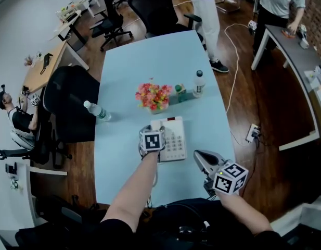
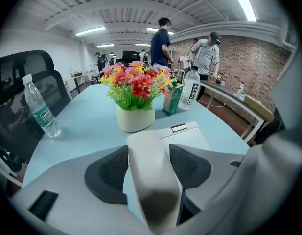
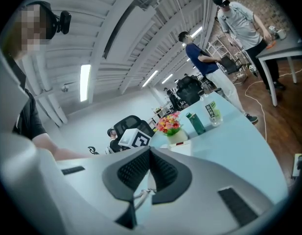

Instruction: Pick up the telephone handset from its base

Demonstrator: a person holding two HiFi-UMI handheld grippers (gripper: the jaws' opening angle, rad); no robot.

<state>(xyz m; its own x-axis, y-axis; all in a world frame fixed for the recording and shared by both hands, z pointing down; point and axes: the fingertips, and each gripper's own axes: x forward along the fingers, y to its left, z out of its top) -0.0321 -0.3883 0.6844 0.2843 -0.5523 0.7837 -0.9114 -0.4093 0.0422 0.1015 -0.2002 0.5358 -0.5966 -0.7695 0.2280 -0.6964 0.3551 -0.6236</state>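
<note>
While the white plastic telephone handset (image 2: 150,173) lies along the left side of its white push-button base (image 1: 174,138), the left gripper (image 1: 151,137) points steeply down over it. Its claw is released: the dark ribbed pads (image 2: 109,173) stand wide on either side of the handset, which sits between them, with no clamping visible. Right of the phone, over the near part of the pale blue rectangular table (image 1: 150,61), the right gripper (image 1: 198,154) hovers with its claw clenched on nothing. Just beyond the base stands a cream pot of red, pink and yellow flowers (image 1: 154,97), with a green carton (image 1: 180,92) and a clear plastic bottle (image 1: 198,83) to its right. Another clear water bottle (image 1: 97,110) stands at the table's left edge.
</note>
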